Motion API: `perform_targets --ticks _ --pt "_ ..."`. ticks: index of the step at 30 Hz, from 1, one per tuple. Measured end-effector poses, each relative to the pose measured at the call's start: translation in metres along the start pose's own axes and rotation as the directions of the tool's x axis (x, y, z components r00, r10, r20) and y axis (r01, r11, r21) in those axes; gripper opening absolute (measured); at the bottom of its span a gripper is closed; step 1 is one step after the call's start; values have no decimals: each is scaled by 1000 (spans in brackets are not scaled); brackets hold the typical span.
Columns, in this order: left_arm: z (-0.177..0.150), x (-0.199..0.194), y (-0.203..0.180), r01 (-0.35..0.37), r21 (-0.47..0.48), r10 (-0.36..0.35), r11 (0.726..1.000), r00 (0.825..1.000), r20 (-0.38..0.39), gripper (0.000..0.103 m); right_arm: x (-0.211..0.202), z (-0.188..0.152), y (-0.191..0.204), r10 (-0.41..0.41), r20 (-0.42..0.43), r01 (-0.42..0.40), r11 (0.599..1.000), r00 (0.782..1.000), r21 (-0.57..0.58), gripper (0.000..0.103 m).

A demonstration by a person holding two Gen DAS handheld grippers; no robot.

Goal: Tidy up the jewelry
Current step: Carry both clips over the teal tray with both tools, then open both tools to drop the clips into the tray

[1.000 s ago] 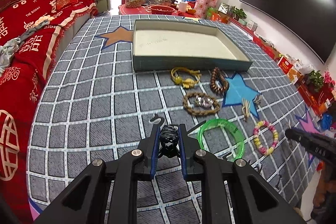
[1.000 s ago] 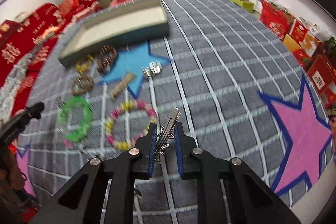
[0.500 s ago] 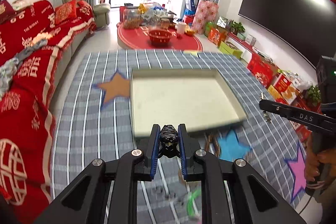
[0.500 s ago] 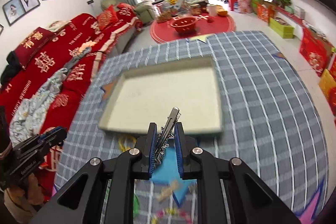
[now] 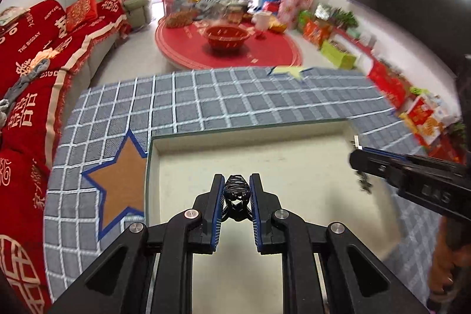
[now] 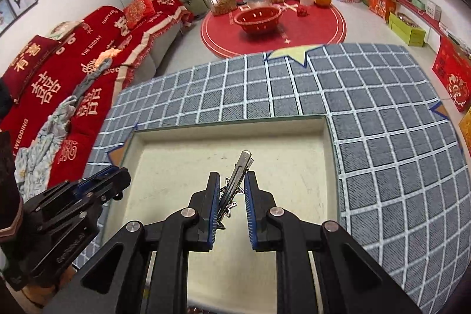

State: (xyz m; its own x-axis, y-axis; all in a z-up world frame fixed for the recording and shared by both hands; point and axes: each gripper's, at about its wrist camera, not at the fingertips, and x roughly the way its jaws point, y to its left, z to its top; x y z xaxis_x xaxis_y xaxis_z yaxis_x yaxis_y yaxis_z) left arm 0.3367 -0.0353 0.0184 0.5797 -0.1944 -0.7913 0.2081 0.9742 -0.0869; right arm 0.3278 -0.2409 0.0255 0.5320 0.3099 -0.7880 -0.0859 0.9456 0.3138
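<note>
My left gripper (image 5: 237, 185) is shut on a black claw hair clip (image 5: 236, 190), held over the near left part of the shallow cream tray (image 5: 294, 137). My right gripper (image 6: 231, 181) is shut on a silver hair clip (image 6: 238, 172) with small star charms, and it hangs over the middle of the same tray (image 6: 321, 137). In the left wrist view the right gripper (image 5: 357, 159) comes in from the right above the tray's right side. In the right wrist view the left gripper (image 6: 117, 178) shows at the tray's left edge. The tray's floor that shows is bare.
The tray lies on a grey checked mat (image 5: 235, 96) with an orange star (image 5: 123, 181) to its left. A red sofa (image 5: 29, 96) runs along the left. A round red rug with a red basket (image 6: 259, 16) lies beyond the mat; boxes line the right wall.
Both grippers have travelled forward from the jewelry spread on the mat to above the tray, each still holding its clip. The bracelets have dropped out of view below.
</note>
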Motion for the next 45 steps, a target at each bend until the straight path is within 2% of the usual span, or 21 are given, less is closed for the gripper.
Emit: perform_targets --ticks 7,13,18,19,22,26,27,28,29,31,34,36,37,38,40,42,45 --pt "-5 45 5 -45 -15 44 999 997 -57 31 45 1 -13 -45 -50 45 999 998 0 18" --pt "-10 50 -4 -81 14 82 997 995 -63 31 60 -5 -11 -75 -74 74 997 994 -27 18" --pt "-10 55 -7 -101 24 103 995 990 -98 31 59 -11 -10 -90 -76 87 995 993 -38 20" --pt "-9 54 -6 -114 23 115 993 989 -97 31 59 -11 -10 -87 -79 84 996 993 -39 24" --pt "-10 52 -6 -128 21 129 992 986 -101 31 56 -11 -10 -80 -75 79 997 994 -23 52" --pt "-9 43 -5 -126 13 126 992 989 -78 33 44 -9 -15 -40 -45 41 999 998 28 53" --pt "-9 39 -4 -118 8 118 993 990 -72 41 39 -8 -16 -32 -37 33 999 999 39 53" --pt "-8 36 -3 -112 2 112 994 992 -66 86 34 -8 -17 -23 -28 24 998 999 49 54" --pt "-7 32 -2 -117 -8 117 993 992 -52 103 27 -7 -18 -12 -15 13 998 1000 60 56" --pt "-8 16 -3 -136 -11 137 991 991 16 103 17 -7 -18 2 5 -2 997 1000 71 61" --pt "-10 3 -7 -143 15 143 990 989 34 103 -1 -9 -19 15 38 -19 995 999 93 63" --pt "-14 -11 -7 -143 14 142 990 988 60 103 -14 -12 -18 29 59 -35 994 998 105 70" --pt "-17 -20 -7 -141 11 139 990 987 78 103 -22 -15 -18 37 73 -45 993 997 106 78" --pt "-20 -28 -7 -138 7 137 990 986 92 103 -28 -17 -17 43 83 -51 993 996 105 81" --pt "-29 -48 -4 -118 -5 117 993 986 119 103 -44 -24 -14 56 107 -67 992 993 104 82" --pt "-39 -65 -1 -96 -14 97 995 987 129 103 -61 -33 -12 67 131 -81 991 989 110 89" --pt "-61 -89 8 -61 -45 66 997 989 129 103 -87 -51 -10 79 182 -100 988 980 114 90"
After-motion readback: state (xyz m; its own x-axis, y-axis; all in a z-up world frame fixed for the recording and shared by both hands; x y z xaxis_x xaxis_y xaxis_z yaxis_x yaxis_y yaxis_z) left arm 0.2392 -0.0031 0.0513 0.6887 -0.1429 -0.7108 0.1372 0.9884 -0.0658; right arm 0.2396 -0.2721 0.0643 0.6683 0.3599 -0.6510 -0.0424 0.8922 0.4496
